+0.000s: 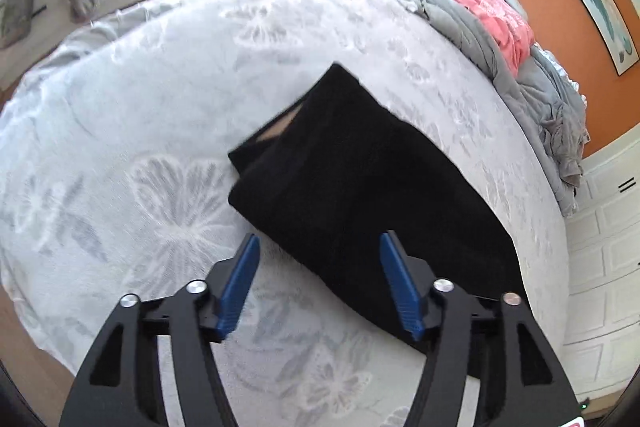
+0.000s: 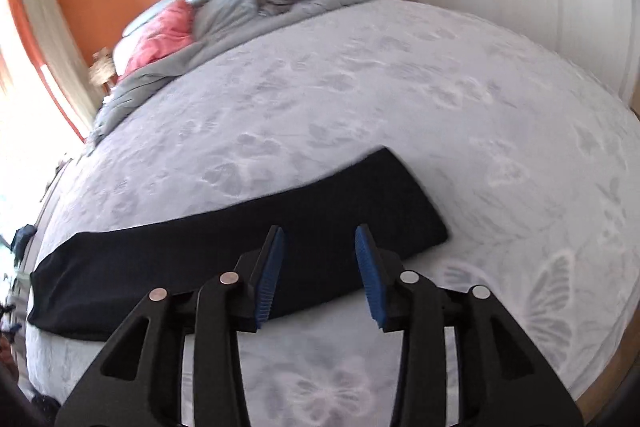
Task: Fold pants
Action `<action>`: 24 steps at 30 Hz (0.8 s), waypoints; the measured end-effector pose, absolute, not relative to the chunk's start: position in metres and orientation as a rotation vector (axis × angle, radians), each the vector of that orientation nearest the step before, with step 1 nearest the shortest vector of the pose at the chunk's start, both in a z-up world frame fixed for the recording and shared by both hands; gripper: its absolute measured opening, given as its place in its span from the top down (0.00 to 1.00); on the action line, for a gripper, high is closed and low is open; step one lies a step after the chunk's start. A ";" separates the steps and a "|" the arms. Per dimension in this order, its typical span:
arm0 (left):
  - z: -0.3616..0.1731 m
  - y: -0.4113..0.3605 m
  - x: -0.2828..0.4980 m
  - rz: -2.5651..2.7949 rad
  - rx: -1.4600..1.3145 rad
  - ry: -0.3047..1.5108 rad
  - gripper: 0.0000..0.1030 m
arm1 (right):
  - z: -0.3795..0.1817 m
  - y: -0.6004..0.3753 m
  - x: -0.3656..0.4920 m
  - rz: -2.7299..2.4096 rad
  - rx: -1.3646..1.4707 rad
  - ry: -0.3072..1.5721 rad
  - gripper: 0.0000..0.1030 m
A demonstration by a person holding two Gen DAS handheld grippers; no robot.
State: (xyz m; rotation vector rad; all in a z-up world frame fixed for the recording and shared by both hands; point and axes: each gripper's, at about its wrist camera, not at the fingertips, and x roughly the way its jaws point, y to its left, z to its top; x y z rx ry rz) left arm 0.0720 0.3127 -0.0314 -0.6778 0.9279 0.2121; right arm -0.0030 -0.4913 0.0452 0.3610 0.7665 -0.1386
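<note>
both grippers hang over the bed (image 1: 120, 131), holding nothing: left gripper (image 1: 320, 243) fingers wide apart, right gripper (image 2: 320, 231) fingers partly apart, above the folded black pants (image 2: 240, 235).

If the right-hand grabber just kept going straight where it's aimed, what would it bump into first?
Most likely the black pants, lying flat on the white bedspread. The right gripper is open with nothing between its blue pads, and the dark cloth lies directly ahead of them, though how far off is hard to judge.
</note>
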 end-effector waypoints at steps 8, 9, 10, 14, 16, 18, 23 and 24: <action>-0.071 0.255 0.127 -0.001 -0.587 1.155 0.51 | 0.061 -0.213 0.151 0.536 0.180 0.886 0.52; -0.086 0.254 0.130 0.010 -0.559 1.209 0.76 | 0.054 -0.185 0.165 0.558 0.151 0.906 0.55; -0.098 0.257 0.129 0.030 -0.540 1.240 0.94 | 0.046 -0.161 0.178 0.578 0.126 0.935 0.62; -0.110 0.296 0.114 -0.032 -0.689 1.211 0.95 | 0.004 -0.089 0.217 0.603 0.019 1.045 0.74; -0.114 0.307 0.111 -0.073 -0.727 1.213 0.93 | -0.018 -0.069 0.230 0.599 0.001 1.081 0.80; -0.115 0.310 0.110 -0.094 -0.727 1.207 0.93 | -0.045 -0.040 0.247 0.572 -0.039 1.123 0.82; -0.102 0.297 0.107 -0.086 -0.594 1.178 0.94 | -0.034 -0.032 0.263 0.523 0.003 1.046 0.82; -0.096 0.293 0.106 -0.076 -0.550 1.169 0.94 | -0.018 -0.046 0.256 0.526 0.034 1.011 0.82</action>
